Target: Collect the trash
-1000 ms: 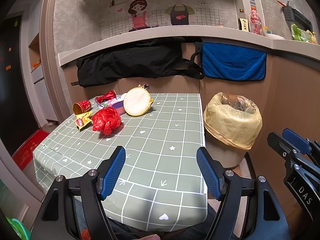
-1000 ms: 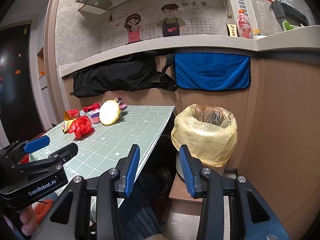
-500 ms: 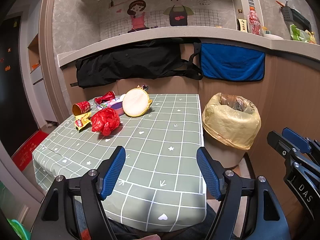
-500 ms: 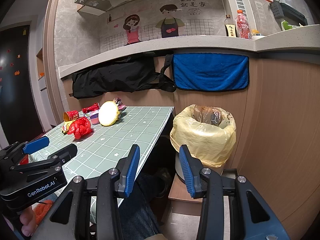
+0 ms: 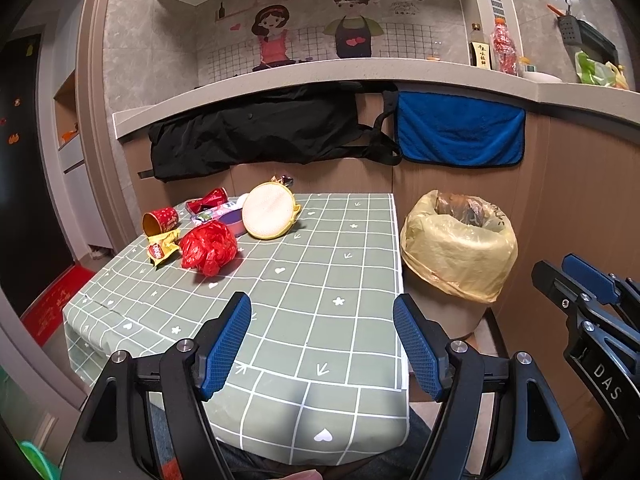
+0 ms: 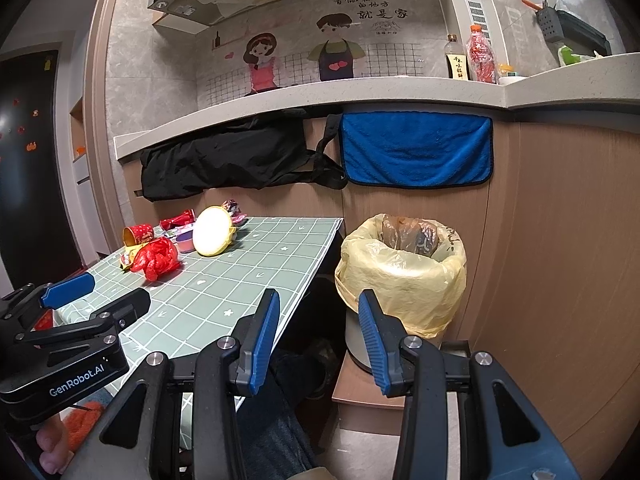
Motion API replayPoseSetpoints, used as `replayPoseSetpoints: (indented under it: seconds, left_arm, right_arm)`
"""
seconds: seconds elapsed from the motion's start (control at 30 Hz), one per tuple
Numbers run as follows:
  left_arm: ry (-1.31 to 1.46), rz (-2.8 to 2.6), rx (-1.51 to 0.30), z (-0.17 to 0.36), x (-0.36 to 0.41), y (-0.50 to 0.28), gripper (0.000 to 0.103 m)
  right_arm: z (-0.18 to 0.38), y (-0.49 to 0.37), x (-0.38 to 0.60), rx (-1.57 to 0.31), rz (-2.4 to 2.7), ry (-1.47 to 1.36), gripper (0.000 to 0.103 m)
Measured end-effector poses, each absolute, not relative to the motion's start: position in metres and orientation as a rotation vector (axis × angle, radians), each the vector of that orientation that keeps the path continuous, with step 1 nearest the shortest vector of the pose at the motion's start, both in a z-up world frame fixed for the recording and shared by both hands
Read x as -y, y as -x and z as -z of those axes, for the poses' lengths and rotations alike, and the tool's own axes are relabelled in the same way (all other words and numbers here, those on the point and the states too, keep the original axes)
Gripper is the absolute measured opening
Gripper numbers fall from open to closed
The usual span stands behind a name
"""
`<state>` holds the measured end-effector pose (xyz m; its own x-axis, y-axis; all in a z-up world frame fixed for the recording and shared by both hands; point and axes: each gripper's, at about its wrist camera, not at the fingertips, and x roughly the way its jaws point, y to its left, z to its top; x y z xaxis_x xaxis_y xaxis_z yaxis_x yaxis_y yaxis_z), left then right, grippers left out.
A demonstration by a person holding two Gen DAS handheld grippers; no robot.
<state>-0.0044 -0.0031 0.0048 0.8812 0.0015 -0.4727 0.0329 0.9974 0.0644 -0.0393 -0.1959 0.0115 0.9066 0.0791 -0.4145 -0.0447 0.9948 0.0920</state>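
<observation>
Trash lies at the far left of the green checked table (image 5: 312, 280): a crumpled red plastic bag (image 5: 208, 248), a red paper cup (image 5: 160, 220) on its side, a yellow snack wrapper (image 5: 162, 249), a red wrapper (image 5: 208, 200), a purple tub (image 5: 230, 218) and a round yellow-rimmed lid (image 5: 269, 210). A bin lined with a yellow bag (image 5: 458, 240) stands right of the table. My left gripper (image 5: 322, 340) is open and empty over the near table edge. My right gripper (image 6: 318, 338) is open and empty, low in front of the bin (image 6: 402, 268).
A curved counter (image 5: 360, 76) runs behind, with a black bag (image 5: 256, 136) and a blue towel (image 5: 460, 132) hanging from it. A wood panel wall (image 6: 560, 260) stands right of the bin. A person's legs (image 6: 276, 420) are below the table edge.
Both grippers have stayed open and nearly still. The views have shifted only slightly; the trash has not moved.
</observation>
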Motion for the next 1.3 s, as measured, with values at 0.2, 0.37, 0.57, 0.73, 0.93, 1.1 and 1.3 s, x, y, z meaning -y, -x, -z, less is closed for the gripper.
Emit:
replayPoseSetpoints:
  seconds: [0.2, 0.37, 0.57, 0.73, 0.93, 1.1, 1.3]
  left_arm:
    - [-0.071, 0.016, -0.493, -0.005, 0.003, 0.004, 0.074]
    - [-0.071, 0.016, -0.494, -0.005, 0.003, 0.004, 0.074]
    - [-0.072, 0.016, -0.493, -0.005, 0.004, 0.004, 0.074]
    - [-0.070, 0.016, -0.494, -0.004, 0.003, 0.004, 0.074]
    - [-0.069, 0.017, -0.495, -0.004, 0.004, 0.004, 0.074]
    - [-0.049, 0.024, -0.522, -0.008, -0.003, -0.009, 0.074]
    - [-0.069, 0.016, -0.470, -0.025, -0.036, -0.043, 0.074]
  right_arm:
    - [-0.011, 0.040, 0.195, -0.432, -0.064, -0.080, 0.039]
    - [-0.011, 0.039, 0.195, -0.432, -0.061, -0.080, 0.039]
    - [-0.011, 0.040, 0.195, -0.430, -0.060, -0.079, 0.039]
    - [-0.011, 0.039, 0.196, -0.431, -0.061, -0.079, 0.039]
    - [-0.011, 0.039, 0.195, -0.430, -0.061, -0.079, 0.039]
    - [-0.011, 0.034, 0.196, -0.432, -0.072, -0.079, 0.039]
    - [-0.030, -0.004, 0.187, -0.411, -0.128, -0.058, 0.039]
